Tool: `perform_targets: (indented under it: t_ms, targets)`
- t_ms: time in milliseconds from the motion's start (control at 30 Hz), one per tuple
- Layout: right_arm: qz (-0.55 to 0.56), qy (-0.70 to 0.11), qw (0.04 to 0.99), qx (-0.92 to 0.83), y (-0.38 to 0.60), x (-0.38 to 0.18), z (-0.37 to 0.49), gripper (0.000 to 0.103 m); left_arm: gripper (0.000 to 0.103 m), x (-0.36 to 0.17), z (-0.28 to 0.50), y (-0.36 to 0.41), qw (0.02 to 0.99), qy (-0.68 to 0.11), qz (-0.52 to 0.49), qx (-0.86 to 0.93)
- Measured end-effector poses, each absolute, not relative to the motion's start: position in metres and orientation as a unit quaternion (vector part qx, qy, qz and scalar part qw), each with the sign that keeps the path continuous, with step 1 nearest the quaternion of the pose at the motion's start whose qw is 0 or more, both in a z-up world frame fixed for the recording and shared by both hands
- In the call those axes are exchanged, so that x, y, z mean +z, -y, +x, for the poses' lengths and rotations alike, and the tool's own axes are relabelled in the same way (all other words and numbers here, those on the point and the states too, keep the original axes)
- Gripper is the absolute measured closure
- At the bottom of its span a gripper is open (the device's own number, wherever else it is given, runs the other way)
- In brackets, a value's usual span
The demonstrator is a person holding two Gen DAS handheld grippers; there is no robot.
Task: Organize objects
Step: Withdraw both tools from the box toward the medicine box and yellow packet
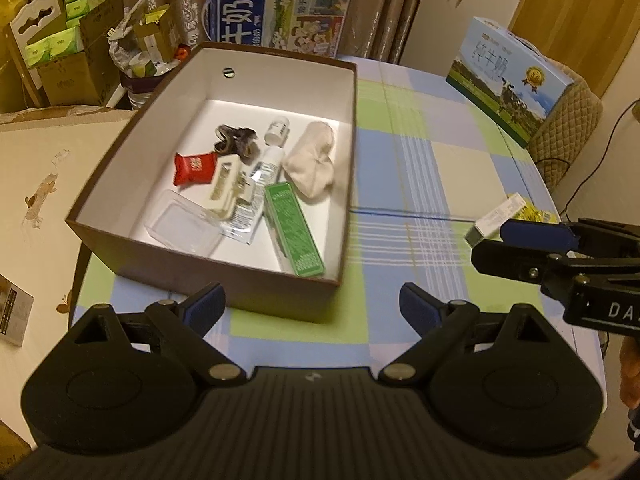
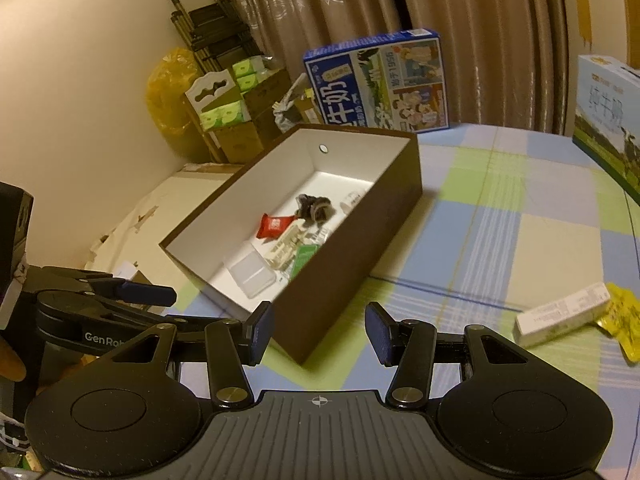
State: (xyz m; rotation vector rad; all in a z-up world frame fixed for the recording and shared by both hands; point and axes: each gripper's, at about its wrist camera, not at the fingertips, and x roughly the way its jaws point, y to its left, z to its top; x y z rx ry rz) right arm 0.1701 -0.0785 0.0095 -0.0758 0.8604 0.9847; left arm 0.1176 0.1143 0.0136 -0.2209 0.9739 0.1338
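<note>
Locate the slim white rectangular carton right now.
The slim white rectangular carton lies on the checked tablecloth outside the brown box, at the right in the right wrist view, touching a yellow wrapper.

The dark blue milk carton (image 1: 280,4) at the table's far edge is showing large white characters "牛奶" and the number "1958". The pale blue carton (image 1: 516,80) far right is reading "纯牛奶". The right gripper (image 1: 532,248) is displaying "DA"; the left gripper (image 2: 148,304) is bearing "GenRob", cut off.
</note>
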Motion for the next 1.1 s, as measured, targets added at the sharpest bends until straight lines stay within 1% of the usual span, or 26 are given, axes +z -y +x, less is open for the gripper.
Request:
perform_targets:
  t_ms: [533, 1100]
  targets:
    - [-0.015, -0.433, 0.805, 0.405, 0.160, -0.004, 0.187, 0.055, 0.011, 0.001, 0.132, -0.045, 0.869, -0.486, -0.087, 0.029]
    - [0.013, -0.477, 0.832, 0.284, 0.261, -0.032, 0.236, 0.055, 0.011, -0.026, 0.192, 0.044, 0.853, -0.518, -0.050, -0.043]
